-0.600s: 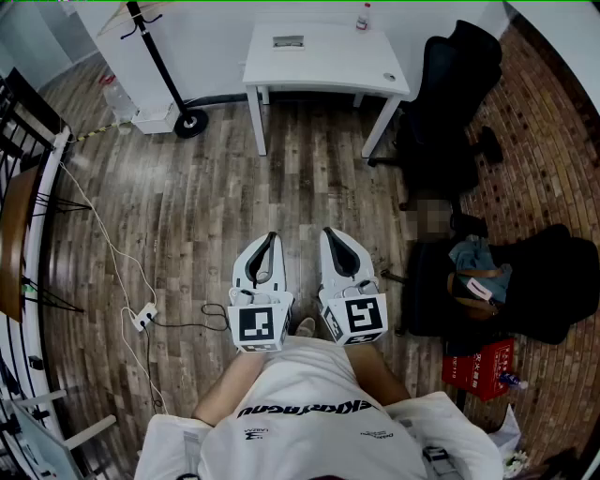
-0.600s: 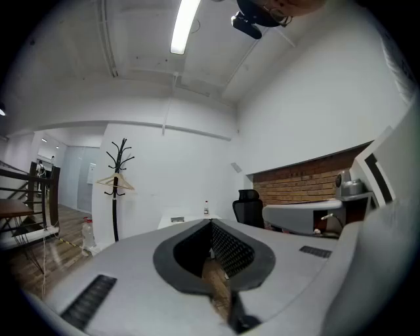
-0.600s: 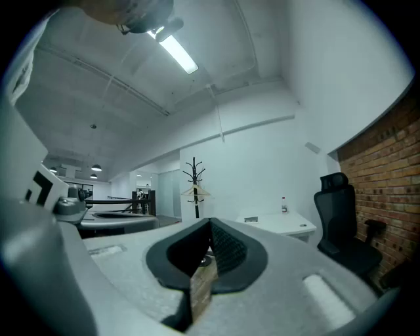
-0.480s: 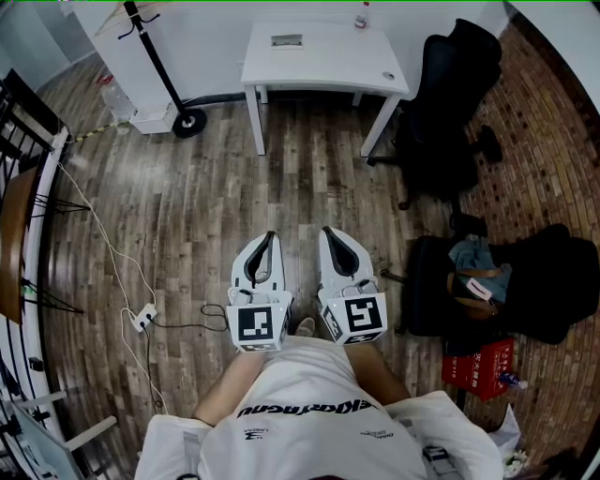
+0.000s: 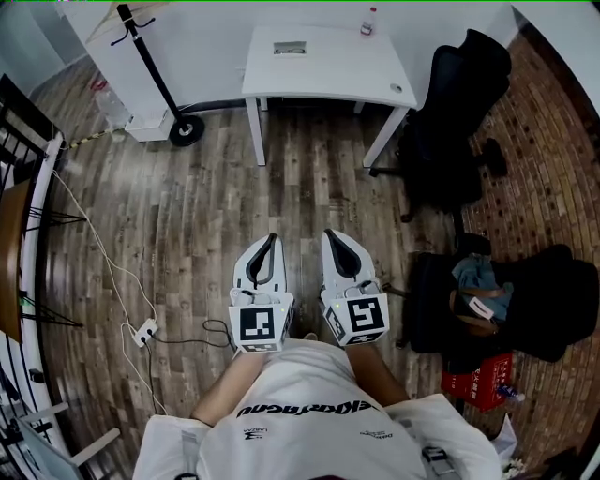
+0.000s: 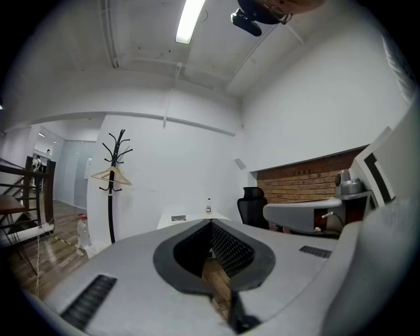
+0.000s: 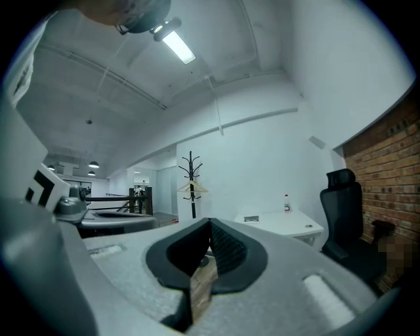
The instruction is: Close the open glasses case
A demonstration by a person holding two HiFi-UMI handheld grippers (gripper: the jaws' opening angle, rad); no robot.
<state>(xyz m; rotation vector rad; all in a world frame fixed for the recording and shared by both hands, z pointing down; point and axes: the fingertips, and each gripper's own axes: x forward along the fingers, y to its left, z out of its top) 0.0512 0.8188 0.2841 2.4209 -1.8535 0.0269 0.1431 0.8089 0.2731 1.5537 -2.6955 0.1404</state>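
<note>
Head view looks steeply down on a person standing on a wood-plank floor, with the left gripper point(image 5: 270, 240) and the right gripper point(image 5: 329, 234) held side by side close to the body. Both point forward at a white table point(image 5: 328, 70).

Each gripper's own view shows its jaws brought together at the tips, with only floor showing through the gap behind them. Neither the left gripper point(image 6: 210, 223) nor the right gripper point(image 7: 210, 222) holds anything.

The only likely candidate for the glasses case is a small flat grey item point(image 5: 290, 47) on the far half of the table. It is too small in these frames to tell whether it is a case or whether it is open. It lies well apart from both grippers, straight ahead across a stretch of bare floor. Its long side runs left to right, along the table's far edge.

In the head view it sits between the two grippers' lines of aim, slightly towards the left one, so neither hand looks clearly nearer. Any closing move first calls for an approach to the table.

By count there are two grippers, one table and one flat grey item. There is also one bottle point(image 5: 368, 21) at the table's far right corner and one small round object point(image 5: 397, 88) near its right edge. One black office chair point(image 5: 459, 103) stands to the table's right and one coat stand point(image 5: 150, 66) to its left.
</note>
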